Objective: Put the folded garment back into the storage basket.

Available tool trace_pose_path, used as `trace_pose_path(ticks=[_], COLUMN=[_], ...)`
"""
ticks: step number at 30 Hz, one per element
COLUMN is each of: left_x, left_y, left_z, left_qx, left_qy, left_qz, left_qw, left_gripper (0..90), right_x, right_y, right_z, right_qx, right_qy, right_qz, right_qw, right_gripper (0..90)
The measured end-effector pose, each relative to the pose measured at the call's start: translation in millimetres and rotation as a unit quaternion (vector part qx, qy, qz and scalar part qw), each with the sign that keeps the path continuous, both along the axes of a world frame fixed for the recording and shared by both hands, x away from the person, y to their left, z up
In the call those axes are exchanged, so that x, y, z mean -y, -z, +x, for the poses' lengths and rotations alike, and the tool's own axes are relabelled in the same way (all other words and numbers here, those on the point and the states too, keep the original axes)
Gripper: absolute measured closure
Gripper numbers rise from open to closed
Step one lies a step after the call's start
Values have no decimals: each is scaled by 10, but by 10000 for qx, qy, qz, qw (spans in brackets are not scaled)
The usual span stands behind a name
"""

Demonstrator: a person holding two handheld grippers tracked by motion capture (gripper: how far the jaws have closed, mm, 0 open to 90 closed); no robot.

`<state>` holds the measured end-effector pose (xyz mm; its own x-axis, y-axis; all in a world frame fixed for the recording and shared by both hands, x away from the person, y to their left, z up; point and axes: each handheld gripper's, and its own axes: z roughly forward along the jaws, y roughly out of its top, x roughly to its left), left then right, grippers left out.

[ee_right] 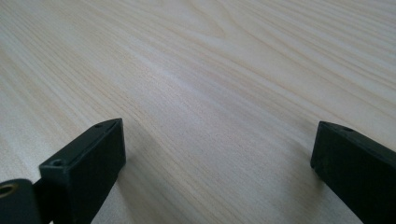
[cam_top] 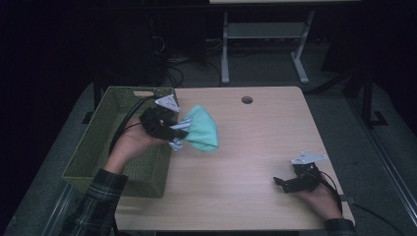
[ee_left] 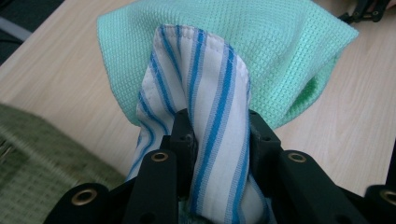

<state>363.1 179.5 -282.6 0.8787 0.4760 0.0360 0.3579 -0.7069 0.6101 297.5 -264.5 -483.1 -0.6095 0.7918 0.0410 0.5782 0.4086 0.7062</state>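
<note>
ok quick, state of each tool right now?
Left tool: closed on the striped cloth, with the green cloth bunched behind it.
Right tool: open, nothing between the jaws, above the table.

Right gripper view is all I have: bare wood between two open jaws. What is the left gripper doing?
Observer: The left gripper is shut on a blue-striped white cloth, with a green cloth bunched behind it.
Operator: Are they on the table?
Observer: No, in the high view both cloths hang in the air over the table.
Operator: What is close to them?
Observer: A green woven basket sits at the table's left edge, right beside that hand.
Operator: And my gripper?
Observer: The right gripper rests near the table's right front corner, far from the cloths.
</note>
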Motion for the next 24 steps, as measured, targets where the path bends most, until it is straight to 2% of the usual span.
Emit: trace_pose_path(ticks=[12,21,24], left_x=[-436,-694,-781], left_y=[-57,0,16], left_z=[-30,-36,-35], left_qx=[101,114,110], left_qy=[-553,-983,-1153], left_qz=[9,-28,-52], left_qw=[9984,9951,9933], left_gripper=[686,687,686], right_x=[0,0,0], right_y=[0,0,0], right_z=[0,0,0], right_qx=[-2,-3,-3], right_qy=[-3,-2,-1], right_qz=[1,0,1], right_qw=[10000,10000,10000], right_gripper=[30,30,30])
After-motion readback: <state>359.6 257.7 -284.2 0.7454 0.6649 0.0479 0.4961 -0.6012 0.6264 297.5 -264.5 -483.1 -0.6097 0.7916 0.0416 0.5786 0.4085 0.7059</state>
